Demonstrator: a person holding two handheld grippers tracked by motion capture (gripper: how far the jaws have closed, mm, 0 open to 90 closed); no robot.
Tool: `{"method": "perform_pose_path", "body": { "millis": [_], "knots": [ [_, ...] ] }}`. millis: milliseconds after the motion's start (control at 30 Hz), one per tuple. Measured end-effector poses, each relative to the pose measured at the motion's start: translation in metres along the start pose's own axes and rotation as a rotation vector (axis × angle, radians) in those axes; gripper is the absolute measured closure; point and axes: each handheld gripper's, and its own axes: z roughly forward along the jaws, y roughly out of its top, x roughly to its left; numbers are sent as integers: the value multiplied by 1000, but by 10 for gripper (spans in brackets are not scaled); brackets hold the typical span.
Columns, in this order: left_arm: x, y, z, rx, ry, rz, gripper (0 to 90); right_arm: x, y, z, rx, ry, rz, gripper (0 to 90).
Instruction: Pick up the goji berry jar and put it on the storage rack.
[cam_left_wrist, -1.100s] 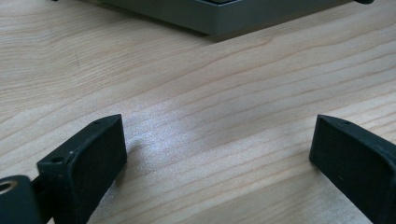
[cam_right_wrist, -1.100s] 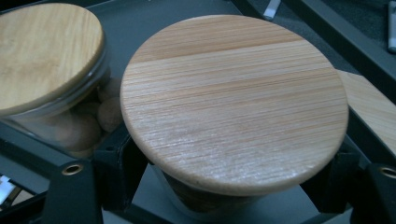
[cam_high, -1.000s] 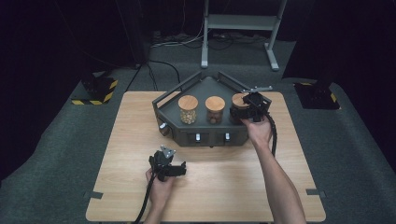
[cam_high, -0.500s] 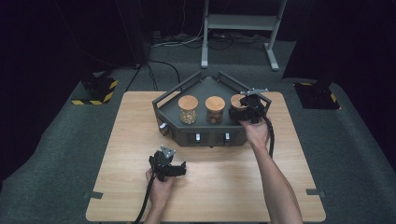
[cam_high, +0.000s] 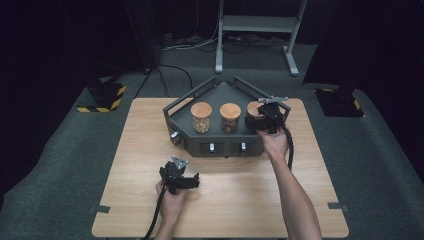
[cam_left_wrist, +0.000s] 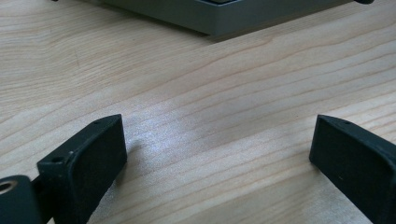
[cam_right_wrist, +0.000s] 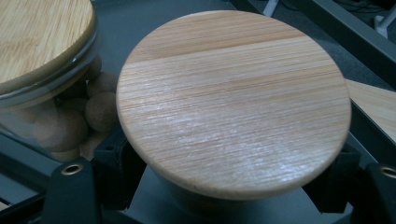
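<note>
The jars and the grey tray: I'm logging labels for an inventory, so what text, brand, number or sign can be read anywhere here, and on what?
None: no readable text on the three jars' wooden lids, the grey tray or the table.

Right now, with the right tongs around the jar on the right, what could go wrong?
1. The middle jar stands very close to the right jar, so the right tongs may knock it when lifting.
2. The grip sits just under the wooden lid; the jar could tilt or slip.
3. The rack's rail is close, so a collision is possible.
</note>
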Motion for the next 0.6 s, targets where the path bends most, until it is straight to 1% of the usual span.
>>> {"method": "perform_pose_path", "body": {
  "millis": [200,400,467,533,600],
  "knots": [
    [0,0,0,0,0,0,39,-3,6,0,21,13,-10,254],
    [0,0,0,0,0,0,39,-8,6,-1,22,30,-7,237],
    [0,0,0,0,-1,0,39,-13,5,-2,13,47,30,158],
    [0,0,0,0,0,0,39,-18,5,-4,7,59,58,117],
    [0,0,0,0,-1,0,39,-22,5,-6,4,70,67,93]
  ]
}}
